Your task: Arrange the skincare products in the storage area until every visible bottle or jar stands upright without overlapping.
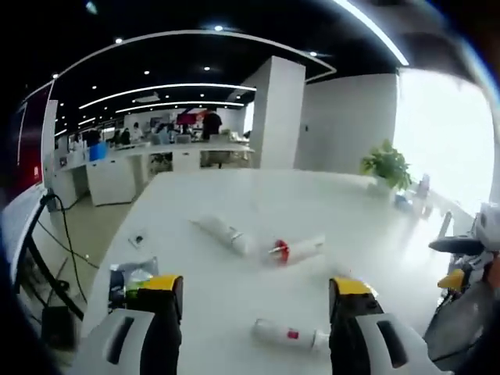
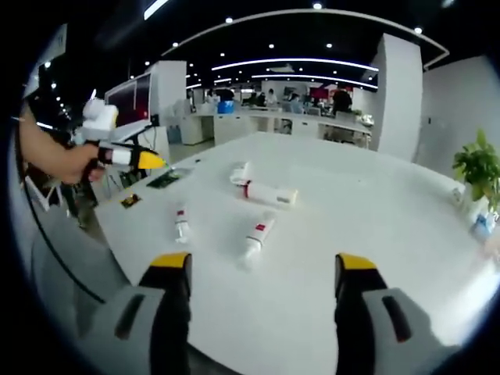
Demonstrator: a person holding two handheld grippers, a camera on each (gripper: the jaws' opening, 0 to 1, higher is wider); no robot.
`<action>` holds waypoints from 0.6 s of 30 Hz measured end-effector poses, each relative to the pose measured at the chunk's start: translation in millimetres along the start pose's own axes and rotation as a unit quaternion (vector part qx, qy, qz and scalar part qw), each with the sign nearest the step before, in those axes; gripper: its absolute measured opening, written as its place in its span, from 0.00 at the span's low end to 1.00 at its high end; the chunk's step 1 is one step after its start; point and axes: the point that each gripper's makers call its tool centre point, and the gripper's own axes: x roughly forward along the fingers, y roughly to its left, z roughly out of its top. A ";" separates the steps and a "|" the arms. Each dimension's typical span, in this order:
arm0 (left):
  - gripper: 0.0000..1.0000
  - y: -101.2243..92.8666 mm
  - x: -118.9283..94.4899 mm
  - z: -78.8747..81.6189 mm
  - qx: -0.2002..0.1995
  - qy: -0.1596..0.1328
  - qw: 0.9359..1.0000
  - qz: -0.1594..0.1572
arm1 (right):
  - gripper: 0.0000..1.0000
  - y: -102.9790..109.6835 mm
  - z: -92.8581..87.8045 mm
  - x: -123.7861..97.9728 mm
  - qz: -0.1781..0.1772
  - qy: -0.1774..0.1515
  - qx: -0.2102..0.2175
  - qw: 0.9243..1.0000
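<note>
Right gripper view: both hand-held grippers (image 2: 264, 269) released over white table (image 2: 375, 234), seemingly an office.

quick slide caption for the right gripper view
Open hand-held gripper faces a white table where three skincare tubes lie on their sides.

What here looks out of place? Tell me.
Three white skincare tubes lie on their sides on the white table instead of upright: one nearest, one with a red band, one angled. Both grippers are open.
</note>
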 end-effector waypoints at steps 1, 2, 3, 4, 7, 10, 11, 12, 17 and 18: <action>0.80 5.6 8.9 8.9 0.014 -0.003 1.000 0.003 | 0.76 0.3 -0.1 0.1 0.001 0.000 -0.001 1.000; 0.81 7.4 12.1 12.0 0.018 -0.003 1.000 0.004 | 0.76 0.6 -0.6 0.3 0.001 0.001 -0.002 1.000; 0.81 12.7 23.8 23.2 0.023 -0.005 1.000 0.006 | 0.76 0.8 -1.0 0.4 0.002 0.002 -0.003 1.000; 0.82 15.6 30.3 28.7 0.025 -0.006 1.000 0.006 | 0.75 1.2 -2.3 0.9 0.003 0.004 -0.002 1.000; 0.87 24.2 51.3 46.7 0.020 -0.006 1.000 0.005 | 0.74 0.6 -4.8 2.2 0.004 0.010 -0.003 1.000; 0.90 32.5 73.3 60.8 0.009 -0.003 1.000 0.003 | 0.74 -1.6 -6.0 2.0 0.002 0.012 0.001 1.000; 0.89 35.4 78.1 65.5 0.015 -0.007 1.000 0.006 | 0.74 -2.2 -6.3 2.2 0.002 0.013 0.003 1.000; 0.88 38.5 86.3 71.1 0.019 -0.007 1.000 0.006 | 0.73 -2.8 -7.3 2.5 0.001 0.014 0.003 1.000; 0.90 50.6 116.7 78.7 0.019 0.011 1.000 0.010 | 0.73 -2.1 -9.9 4.2 0.004 0.021 0.001 1.000; 0.90 53.6 122.1 79.3 0.010 0.017 1.000 0.011 | 0.73 -1.8 -10.4 4.7 0.005 0.022 0.001 1.000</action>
